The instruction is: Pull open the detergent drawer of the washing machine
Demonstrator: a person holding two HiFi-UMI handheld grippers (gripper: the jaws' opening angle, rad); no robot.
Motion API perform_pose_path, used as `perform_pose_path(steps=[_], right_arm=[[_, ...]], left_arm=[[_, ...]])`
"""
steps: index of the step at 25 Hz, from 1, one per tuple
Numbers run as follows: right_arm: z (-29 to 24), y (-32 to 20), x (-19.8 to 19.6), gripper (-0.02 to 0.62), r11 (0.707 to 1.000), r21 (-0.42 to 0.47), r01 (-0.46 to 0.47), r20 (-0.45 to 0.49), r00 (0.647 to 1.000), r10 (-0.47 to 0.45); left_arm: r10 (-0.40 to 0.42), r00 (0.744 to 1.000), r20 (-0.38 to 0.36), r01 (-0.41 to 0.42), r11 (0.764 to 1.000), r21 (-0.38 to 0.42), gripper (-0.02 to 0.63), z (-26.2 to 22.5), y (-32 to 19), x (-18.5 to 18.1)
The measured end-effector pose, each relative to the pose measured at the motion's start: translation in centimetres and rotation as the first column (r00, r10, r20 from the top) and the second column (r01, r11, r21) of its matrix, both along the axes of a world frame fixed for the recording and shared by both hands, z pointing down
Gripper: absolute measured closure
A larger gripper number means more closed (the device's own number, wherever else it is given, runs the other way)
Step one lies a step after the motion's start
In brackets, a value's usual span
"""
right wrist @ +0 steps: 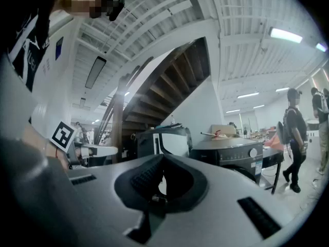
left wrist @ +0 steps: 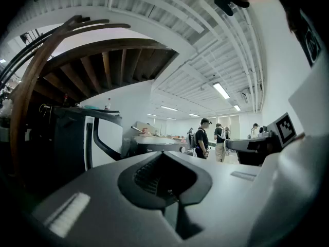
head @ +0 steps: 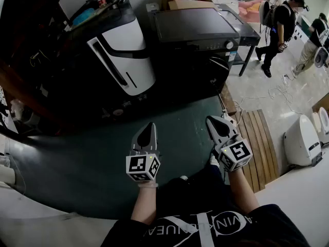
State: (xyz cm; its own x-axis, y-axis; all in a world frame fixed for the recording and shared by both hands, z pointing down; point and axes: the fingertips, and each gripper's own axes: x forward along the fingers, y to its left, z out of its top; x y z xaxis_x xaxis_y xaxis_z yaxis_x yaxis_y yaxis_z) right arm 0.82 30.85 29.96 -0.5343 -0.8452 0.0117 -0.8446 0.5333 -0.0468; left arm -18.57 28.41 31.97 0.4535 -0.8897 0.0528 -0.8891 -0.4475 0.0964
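The left gripper (head: 148, 130) and the right gripper (head: 215, 122) are held level, side by side over a dark green floor mat (head: 77, 158). Each has its jaws together on nothing. Beyond the mat, well apart from both, stands the black washing machine (head: 193, 27), its detergent drawer too small to make out, and 2 people (head: 280, 24) are farther off at the right.

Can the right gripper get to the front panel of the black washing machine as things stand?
Probably, after stepping closer: only bare dark green floor mat lies between the right gripper and the black front-loading washing machine. Its jaws are together, holding nothing.
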Motion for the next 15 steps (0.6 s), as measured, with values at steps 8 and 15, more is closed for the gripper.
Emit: perform_pose_path(steps=[8,15], right_arm=[[-0.21,-0.2,-0.65,0.584,1.0,0.004,0.007,-0.015,1.0,-0.007],[0.04,-0.23,-0.82,0.583,1.0,-0.004,-0.01,-0.015,1.0,0.009]], left_arm=[[0.012,1.0,0.007,-0.012,1.0,-0.008,0.597,0.04,-0.09,-0.1],[0.021,1.0,0.0,-0.021,1.0,-0.005,0.595,0.04,-0.37,0.12]])
